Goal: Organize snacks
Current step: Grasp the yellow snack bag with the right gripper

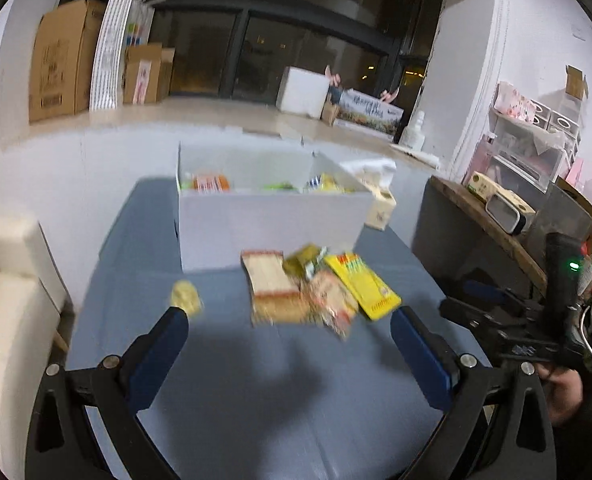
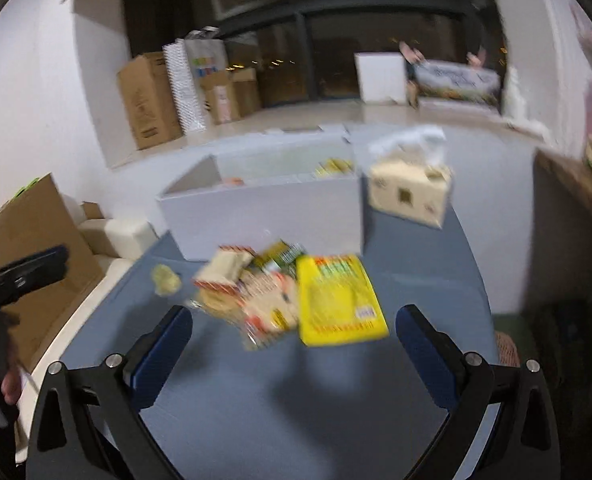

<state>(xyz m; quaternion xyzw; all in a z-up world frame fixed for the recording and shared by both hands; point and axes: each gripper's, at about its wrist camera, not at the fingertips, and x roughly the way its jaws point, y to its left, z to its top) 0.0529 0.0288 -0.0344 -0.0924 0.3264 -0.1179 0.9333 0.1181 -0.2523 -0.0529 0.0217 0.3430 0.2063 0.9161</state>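
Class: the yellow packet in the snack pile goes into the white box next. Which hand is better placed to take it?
Probably right: the yellow packet lies nearly centred ahead of the right tongs, both open.

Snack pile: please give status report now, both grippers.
Left gripper open, empty. Right gripper open, empty. Snack pile loose on blue table, in front of white box; small yellow snack apart. Nothing in the way.
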